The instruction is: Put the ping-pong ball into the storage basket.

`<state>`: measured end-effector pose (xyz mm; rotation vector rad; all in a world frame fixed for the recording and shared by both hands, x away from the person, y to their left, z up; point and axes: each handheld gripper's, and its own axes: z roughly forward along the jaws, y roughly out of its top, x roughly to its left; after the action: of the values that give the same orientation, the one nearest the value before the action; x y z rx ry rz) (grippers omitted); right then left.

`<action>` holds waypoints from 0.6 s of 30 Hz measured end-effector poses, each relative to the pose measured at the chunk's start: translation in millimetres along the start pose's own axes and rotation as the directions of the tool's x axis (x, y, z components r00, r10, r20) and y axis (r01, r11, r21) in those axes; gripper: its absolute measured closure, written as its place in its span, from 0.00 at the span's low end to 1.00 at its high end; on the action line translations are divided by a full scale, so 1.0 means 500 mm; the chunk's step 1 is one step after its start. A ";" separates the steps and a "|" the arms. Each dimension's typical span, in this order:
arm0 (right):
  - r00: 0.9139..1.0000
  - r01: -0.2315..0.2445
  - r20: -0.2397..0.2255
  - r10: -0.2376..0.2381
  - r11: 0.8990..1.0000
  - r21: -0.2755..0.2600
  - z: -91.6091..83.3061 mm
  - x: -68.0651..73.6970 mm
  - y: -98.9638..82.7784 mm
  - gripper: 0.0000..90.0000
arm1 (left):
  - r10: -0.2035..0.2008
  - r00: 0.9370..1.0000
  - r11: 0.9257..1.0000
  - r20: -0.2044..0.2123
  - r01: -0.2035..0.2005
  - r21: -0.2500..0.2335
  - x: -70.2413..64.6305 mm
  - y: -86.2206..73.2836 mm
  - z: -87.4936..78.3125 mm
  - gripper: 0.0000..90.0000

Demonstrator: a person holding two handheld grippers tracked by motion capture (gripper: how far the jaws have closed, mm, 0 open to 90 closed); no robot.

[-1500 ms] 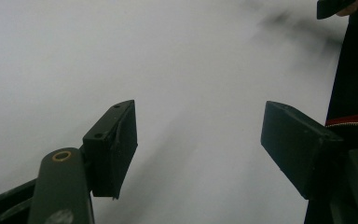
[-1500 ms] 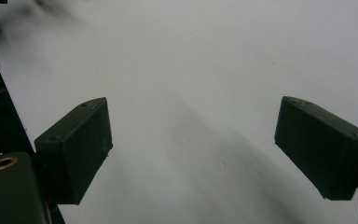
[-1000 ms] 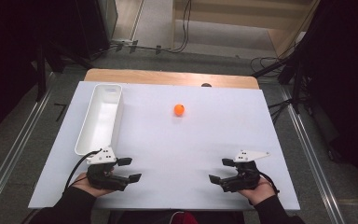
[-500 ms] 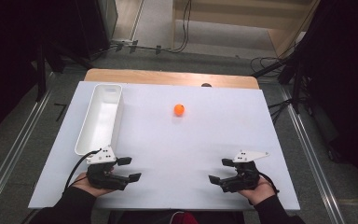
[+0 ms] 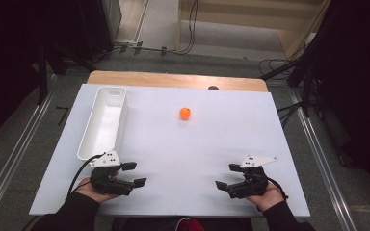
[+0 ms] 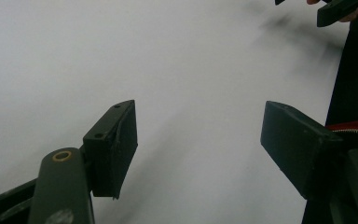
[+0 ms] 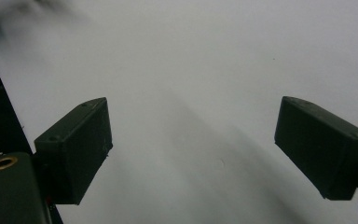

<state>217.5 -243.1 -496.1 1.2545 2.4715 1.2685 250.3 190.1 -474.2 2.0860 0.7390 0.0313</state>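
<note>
The left gripper (image 5: 134, 174) rests low at the near left corner of the white table (image 5: 212, 159), held in the person's left hand (image 5: 96, 188), and its jaws stand apart with nothing between them; in the left gripper view (image 6: 198, 140) only bare white tabletop lies in the gap. The right gripper (image 5: 227, 176) sits at the near right corner in the right hand (image 5: 266, 195), pointing inward toward the left one, and its jaws are likewise spread with nothing in them, as the right gripper view (image 7: 193, 140) shows over plain white surface. The two grippers face each other and are well apart, with open tabletop between them. Just beyond the left gripper, along the table's left side, lies a long white tray (image 5: 84, 147), its near end close to that gripper. A small orange ball (image 5: 185, 113) sits on the table farther out, near the middle and toward the far edge, well apart from both grippers and to the right of the tray.
</note>
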 end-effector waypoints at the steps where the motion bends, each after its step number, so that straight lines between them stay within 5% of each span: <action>1: 1.000 -0.002 0.001 0.002 1.000 0.002 0.000 0.000 0.000 0.11 | 0.008 1.000 1.000 -0.001 -0.008 -0.006 -0.003 0.002 0.000 0.31; 18: 1.000 0.003 0.003 -0.003 1.000 0.005 0.001 0.001 0.000 0.11 | 0.002 1.000 1.000 -0.027 -0.002 0.000 -0.017 0.025 0.013 0.26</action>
<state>217.2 -242.4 -496.2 1.2525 2.4750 1.2593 251.3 175.5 -466.4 2.0898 0.7534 0.0604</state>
